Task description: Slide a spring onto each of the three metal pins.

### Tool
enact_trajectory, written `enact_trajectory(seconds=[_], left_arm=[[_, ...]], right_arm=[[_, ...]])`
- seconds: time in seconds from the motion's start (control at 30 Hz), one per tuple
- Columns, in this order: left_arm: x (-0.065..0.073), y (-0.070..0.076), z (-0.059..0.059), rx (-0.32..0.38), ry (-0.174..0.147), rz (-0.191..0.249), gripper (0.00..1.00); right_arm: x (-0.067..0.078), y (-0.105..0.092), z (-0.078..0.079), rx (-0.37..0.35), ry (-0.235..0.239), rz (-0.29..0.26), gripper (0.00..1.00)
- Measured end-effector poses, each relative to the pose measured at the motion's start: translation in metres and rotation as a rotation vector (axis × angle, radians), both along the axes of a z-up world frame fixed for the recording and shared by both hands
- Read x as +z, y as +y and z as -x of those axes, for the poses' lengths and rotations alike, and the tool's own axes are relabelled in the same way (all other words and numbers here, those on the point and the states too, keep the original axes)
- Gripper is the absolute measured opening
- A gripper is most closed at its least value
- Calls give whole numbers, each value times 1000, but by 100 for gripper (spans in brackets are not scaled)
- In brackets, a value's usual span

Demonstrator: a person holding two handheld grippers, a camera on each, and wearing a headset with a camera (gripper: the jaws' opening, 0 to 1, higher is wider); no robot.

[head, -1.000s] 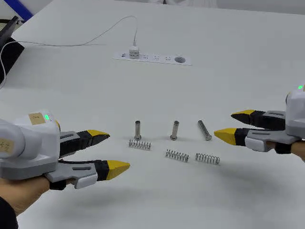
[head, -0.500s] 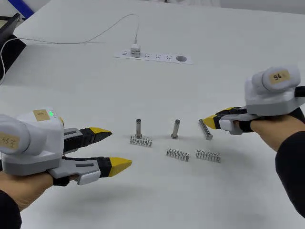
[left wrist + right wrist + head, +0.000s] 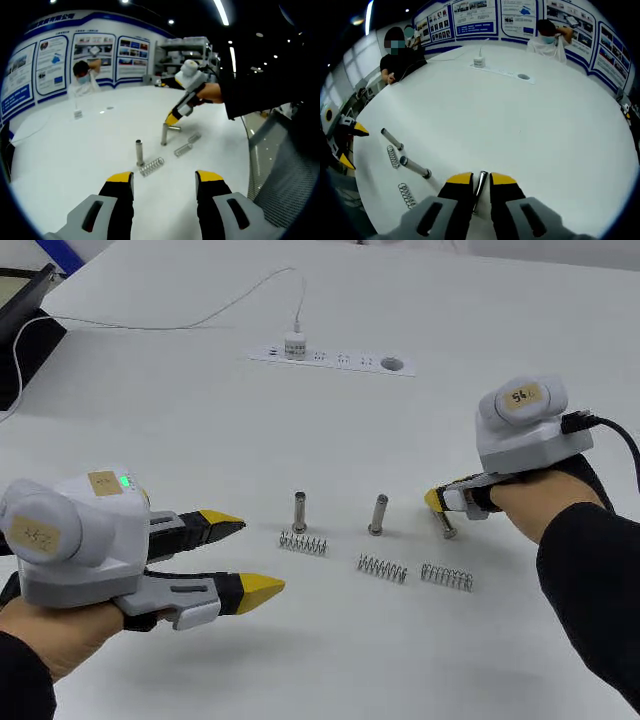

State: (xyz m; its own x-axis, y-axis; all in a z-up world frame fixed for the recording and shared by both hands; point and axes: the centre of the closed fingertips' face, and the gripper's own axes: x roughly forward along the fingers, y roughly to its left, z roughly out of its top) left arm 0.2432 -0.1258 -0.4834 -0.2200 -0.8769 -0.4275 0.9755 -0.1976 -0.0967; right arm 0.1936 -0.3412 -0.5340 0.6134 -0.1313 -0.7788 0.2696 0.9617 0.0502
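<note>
The white bench [image 3: 520,300] runs wide and bare around the work. In the head view its left edge shows at ten o'clock, with a dark flat object [image 3: 25,320] beyond it, and open surface lies on every side of the parts. Toward twelve o'clock a white power strip [image 3: 330,359] lies flat, well apart from the pins, and a white cable [image 3: 200,315] trails from it to the left.

Near the centre stand the left upright steel pin [image 3: 299,510] and the middle upright steel pin [image 3: 379,513]. The lying steel pin [image 3: 447,528] rests on its side at three o'clock of them. Just at six o'clock of the pins lie the left coiled wire spring [image 3: 303,543], the middle coiled wire spring [image 3: 382,568] and the right coiled wire spring [image 3: 446,577] — loose on the bench, none on a pin.

The right gripper [image 3: 437,505] tips down onto the lying steel pin. In the right gripper view its yellow-tipped jaws are drawn in tight on either side of that pin [image 3: 480,184], grasping it where it rests on the bench. The left gripper [image 3: 258,556] hovers at nine o'clock of the pins — jaws released and spread wide, nothing between them, with bare bench between its tips and the left upright steel pin.

Blue-and-white wall posters [image 3: 480,12] line the room. One seated person [image 3: 550,32] and another person [image 3: 400,55] are at the bench's far edge.
</note>
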Motion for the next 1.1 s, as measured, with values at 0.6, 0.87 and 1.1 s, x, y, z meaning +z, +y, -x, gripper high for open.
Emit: enact_trajectory(seconds=[0.6, 0.87, 1.1], left_arm=[[-5, 1, -2, 5, 5, -11, 49], [-5, 2, -4, 15, 8, -10, 48], [-5, 0, -5, 15, 3, -8, 48]], right_arm=[[-11, 2, 1, 10, 66, 15, 10], [-11, 3, 0, 55, 118, 82, 9], [1, 2, -2, 43, 19, 90, 9]])
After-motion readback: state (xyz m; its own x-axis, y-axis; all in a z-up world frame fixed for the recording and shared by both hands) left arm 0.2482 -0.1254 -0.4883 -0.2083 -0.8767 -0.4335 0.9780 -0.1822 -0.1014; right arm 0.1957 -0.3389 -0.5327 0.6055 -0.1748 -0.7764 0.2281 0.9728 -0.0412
